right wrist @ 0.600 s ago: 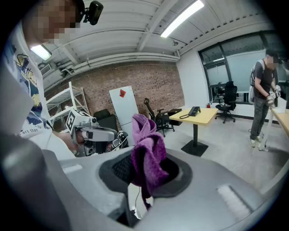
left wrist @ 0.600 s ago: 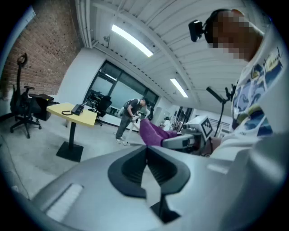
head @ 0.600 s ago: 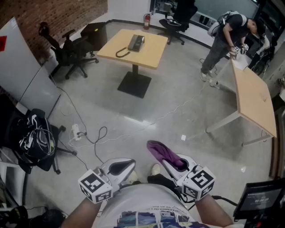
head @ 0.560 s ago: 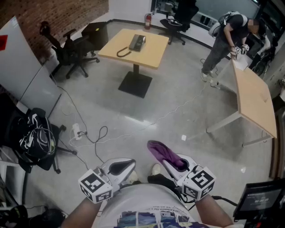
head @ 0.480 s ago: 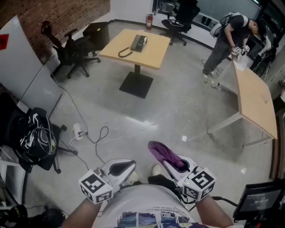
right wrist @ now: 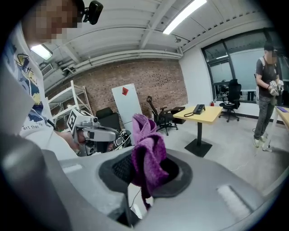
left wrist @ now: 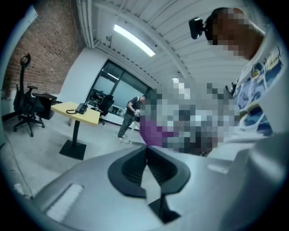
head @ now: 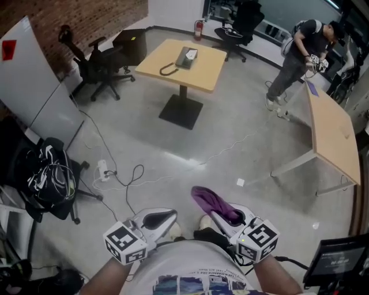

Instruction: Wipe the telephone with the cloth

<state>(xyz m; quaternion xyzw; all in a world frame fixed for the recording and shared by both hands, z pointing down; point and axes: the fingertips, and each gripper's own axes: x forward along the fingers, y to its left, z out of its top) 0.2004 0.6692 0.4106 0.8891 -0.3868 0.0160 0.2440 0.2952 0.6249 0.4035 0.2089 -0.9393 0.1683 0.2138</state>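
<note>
Telephone (head: 188, 56), the only one, lies on the far table (head: 203, 74), well apart from both tongs. Both forearms sit low by the torso, aimed forward and slightly down. Right tongs (head: 214, 213) clamp the single purple cloth (head: 209, 201); left tongs (head: 172, 214) are closed, empty.

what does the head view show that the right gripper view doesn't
Head view only: the floor power strip, the monitor at lower right. Right gripper view only: the ceiling light, the head-mounted camera. Both: the telephone on its table, the purple cloth clamped in the right tool, the left tool, the standing person.
</note>
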